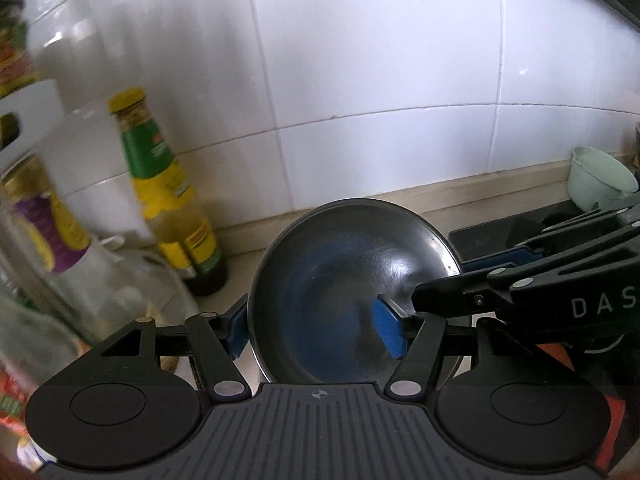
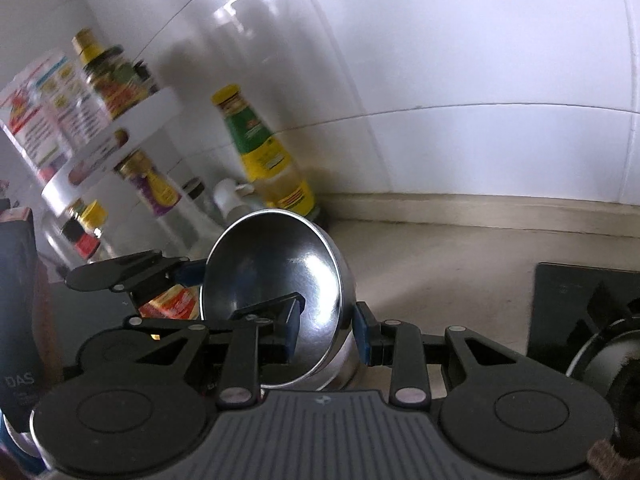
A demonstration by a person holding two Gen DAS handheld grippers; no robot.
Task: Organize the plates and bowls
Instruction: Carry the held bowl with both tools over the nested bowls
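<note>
Steel bowl: we see a polished steel bowl (image 1: 340, 248) held up over the beige counter (image 2: 440, 264), tilted so its hollow faces both cameras.
Right gripper: the right gripper (image 2: 326, 334) is clamped on the bowl's right rim, one blue pad inside the hollow and the other against the outer wall.
Left gripper: the left gripper (image 1: 314, 328) stands apart around the bowl's left rim. One pad is deep in the hollow, clear of the wall, and the other is just outside the rim; we cannot tell whether that one touches.
Under the bowl: the right wrist view shows a steel surface below the rim, possibly the bowl's own outer wall.
Behind, left: a yellow-capped sauce bottle (image 1: 160, 184) stands against the white tiled wall (image 1: 380, 60), beside a white tiered rack (image 2: 120, 128) of jars.
Behind, right: a pale green bowl (image 1: 600, 180) sits by the wall, past a black hob (image 2: 580, 312).
</note>
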